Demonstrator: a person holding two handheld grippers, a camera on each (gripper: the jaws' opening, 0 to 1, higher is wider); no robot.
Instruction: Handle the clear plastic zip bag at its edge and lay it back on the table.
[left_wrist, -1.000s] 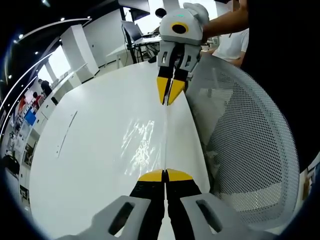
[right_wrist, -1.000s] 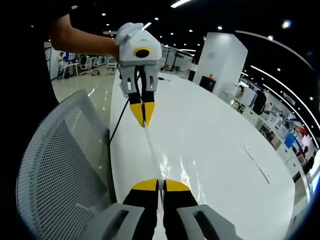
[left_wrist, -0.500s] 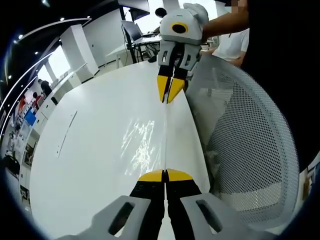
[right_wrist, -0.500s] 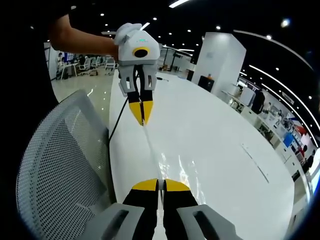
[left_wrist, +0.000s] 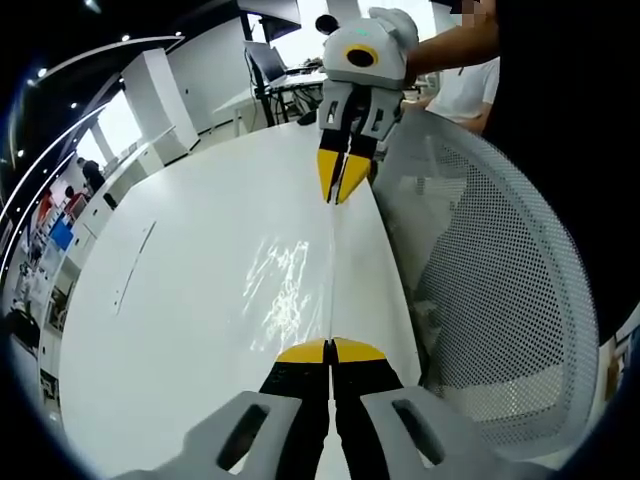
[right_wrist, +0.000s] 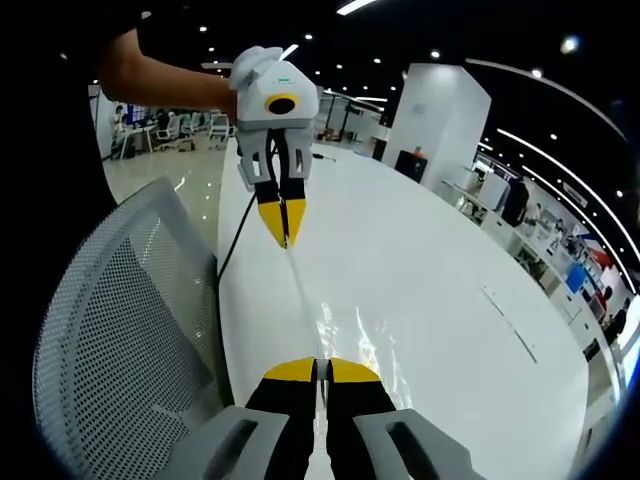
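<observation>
A clear plastic zip bag (left_wrist: 290, 285) is stretched edge-on between my two grippers, above the white table (left_wrist: 180, 300); it shows as glinting film and a thin taut line. My left gripper (left_wrist: 330, 350) is shut on one end of the bag's edge. Opposite it, my right gripper (left_wrist: 341, 195) is shut on the other end, held by a gloved hand. In the right gripper view the same bag (right_wrist: 345, 335) runs from my right gripper (right_wrist: 318, 368) up to my left gripper (right_wrist: 284, 238).
A white mesh office chair (left_wrist: 500, 280) stands beside the table's near edge, also seen as the mesh chair (right_wrist: 110, 340). A dark cable (right_wrist: 232, 250) hangs by the table edge. A person's forearm (left_wrist: 455, 45) reaches in. Desks and people stand far behind.
The opposite gripper has shifted very slightly in each view; the bag stays stretched between both grippers.
</observation>
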